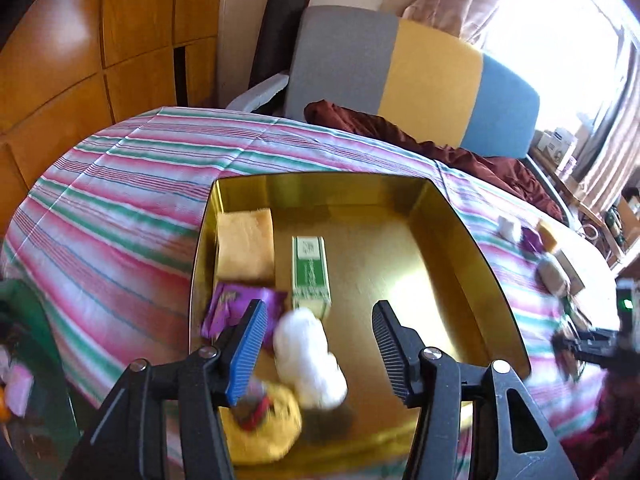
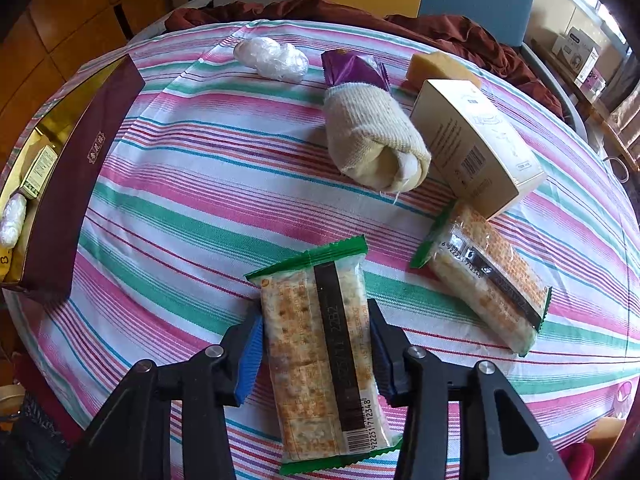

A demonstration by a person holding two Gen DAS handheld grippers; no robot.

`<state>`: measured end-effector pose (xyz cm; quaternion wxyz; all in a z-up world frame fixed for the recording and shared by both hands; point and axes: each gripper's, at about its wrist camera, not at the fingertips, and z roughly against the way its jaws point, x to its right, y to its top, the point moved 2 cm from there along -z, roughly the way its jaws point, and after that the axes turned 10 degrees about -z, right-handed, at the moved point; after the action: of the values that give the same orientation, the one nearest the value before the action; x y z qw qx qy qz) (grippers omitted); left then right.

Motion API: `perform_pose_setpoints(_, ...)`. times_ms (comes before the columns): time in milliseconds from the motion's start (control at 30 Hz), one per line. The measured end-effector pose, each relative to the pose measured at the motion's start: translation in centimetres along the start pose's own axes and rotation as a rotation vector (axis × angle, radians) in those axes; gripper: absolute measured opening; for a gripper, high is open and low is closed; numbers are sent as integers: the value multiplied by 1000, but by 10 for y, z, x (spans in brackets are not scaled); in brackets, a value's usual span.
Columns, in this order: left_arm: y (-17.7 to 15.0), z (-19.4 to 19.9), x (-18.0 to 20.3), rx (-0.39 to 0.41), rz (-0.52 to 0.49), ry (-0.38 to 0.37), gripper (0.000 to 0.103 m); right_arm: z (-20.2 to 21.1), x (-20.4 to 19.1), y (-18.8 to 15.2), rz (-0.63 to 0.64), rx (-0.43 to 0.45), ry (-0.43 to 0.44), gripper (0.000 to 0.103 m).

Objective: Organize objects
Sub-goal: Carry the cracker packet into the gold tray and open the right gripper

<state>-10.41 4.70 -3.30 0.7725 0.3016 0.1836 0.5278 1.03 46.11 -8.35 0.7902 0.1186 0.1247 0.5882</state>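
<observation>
So the right gripper [image 2: 316, 344] is pinching a green-edged cracker pack [image 2: 324, 360] between its pads, right on the striped table [image 2: 200, 184]. A second cracker pack [image 2: 486, 276] lies at 3 o'clock from it. The left gripper [image 1: 320, 344] hangs spread over the gold box [image 1: 452, 216], nothing clamped, with a white wad [image 1: 308, 356] lying in the box below its fingers.

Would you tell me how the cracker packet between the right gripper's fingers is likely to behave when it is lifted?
The cracker packet probably lifts stiffly, since stacked crackers fill it. Its glossy wrapper may slip between the right gripper pads. The crackers look brittle, so a hard squeeze could crack them.
</observation>
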Motion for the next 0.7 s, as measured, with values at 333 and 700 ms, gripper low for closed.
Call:
perform_pose_setpoints(333,-39,38,6,37,-20,43,58,9,4,-4,-72,15,-40,46)
perform_pose_setpoints(700,-62,58,-6,70,4,102,58,23,1,-4,-126,25,-36,46)
